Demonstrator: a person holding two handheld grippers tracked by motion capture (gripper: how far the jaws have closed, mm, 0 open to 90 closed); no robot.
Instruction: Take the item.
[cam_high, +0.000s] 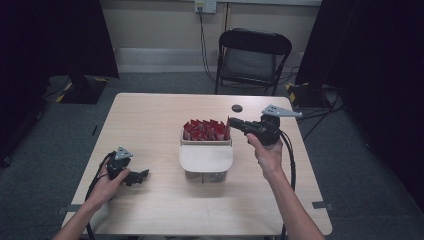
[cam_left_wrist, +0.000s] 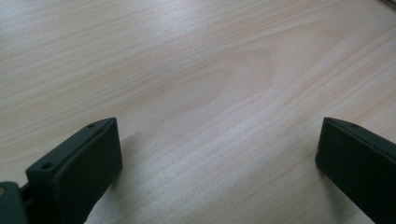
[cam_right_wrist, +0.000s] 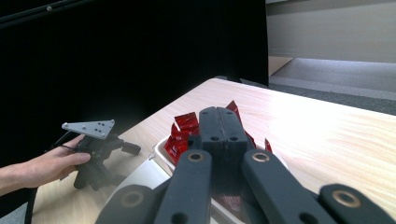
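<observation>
A light wooden table (cam_high: 150, 115) fills the middle of the frame on grey carpet (cam_high: 45, 145). At upper centre a black folding chair (cam_high: 252, 57) stands before a pale wall (cam_high: 160, 25) carrying a socket (cam_high: 205, 6). Black curtains (cam_high: 55, 35) hang at the upper left and right.

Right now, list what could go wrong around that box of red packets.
1. The right tool, jaws shut, hovers at the red packets; shut jaws could push them down rather than grip one.
2. The white box stands unheld; a nudge might slide it, since the left tool rests apart on the table.
</observation>
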